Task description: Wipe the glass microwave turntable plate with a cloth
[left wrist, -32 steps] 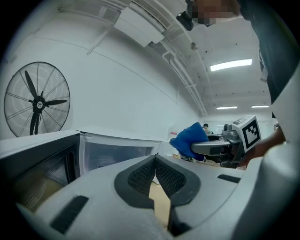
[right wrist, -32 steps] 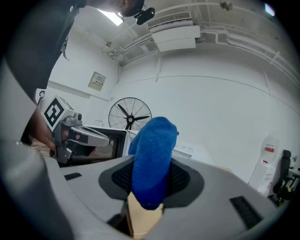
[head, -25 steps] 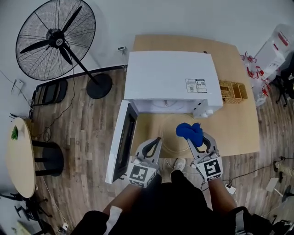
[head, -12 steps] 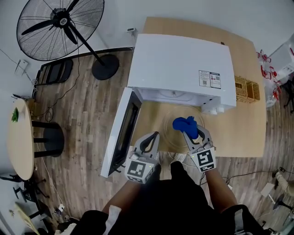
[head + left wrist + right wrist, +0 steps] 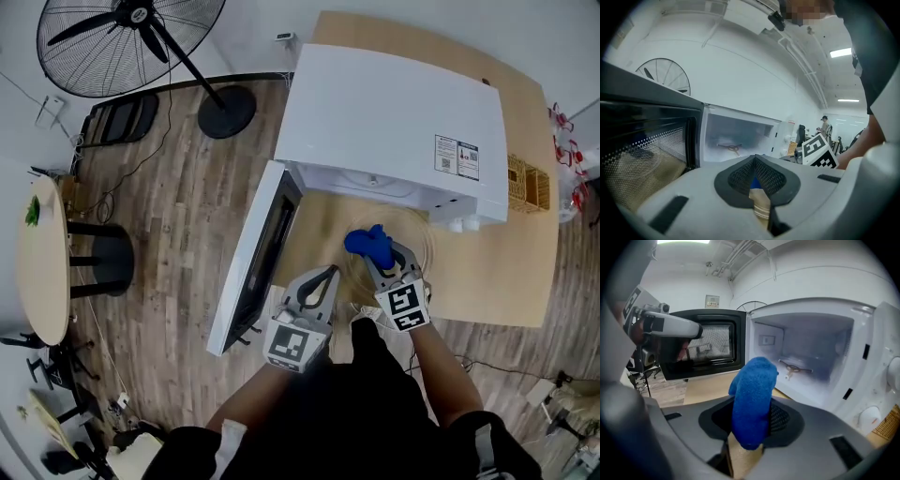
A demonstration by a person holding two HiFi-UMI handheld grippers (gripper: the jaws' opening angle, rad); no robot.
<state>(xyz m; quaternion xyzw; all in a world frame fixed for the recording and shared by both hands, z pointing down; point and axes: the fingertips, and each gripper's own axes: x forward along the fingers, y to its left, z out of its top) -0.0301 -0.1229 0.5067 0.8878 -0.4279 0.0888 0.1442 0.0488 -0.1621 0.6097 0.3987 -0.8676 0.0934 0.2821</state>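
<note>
Flat on the wooden table (image 5: 506, 272) before the white microwave (image 5: 394, 122), the clear round glass turntable plate (image 5: 424, 251) looks stiff, slick and breakable, probably best steadied at its rim by the empty, pressed-together left gripper (image 5: 328, 273) while the right gripper (image 5: 379, 257) pinches a soft blue cloth (image 5: 366, 243) over it.

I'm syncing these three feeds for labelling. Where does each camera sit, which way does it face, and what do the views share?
Head view: on the head, steeply down onto the open microwave; forearms, left tongs and right tongs show.
Left gripper view: on the left tongs, along their shut jaws into the microwave cavity; the person's arm at right.
Right gripper view: on the right tongs, along jaws clamping the blue cloth toward the cavity; left tongs at left.
Shared: both gripper views see the cavity.
</note>
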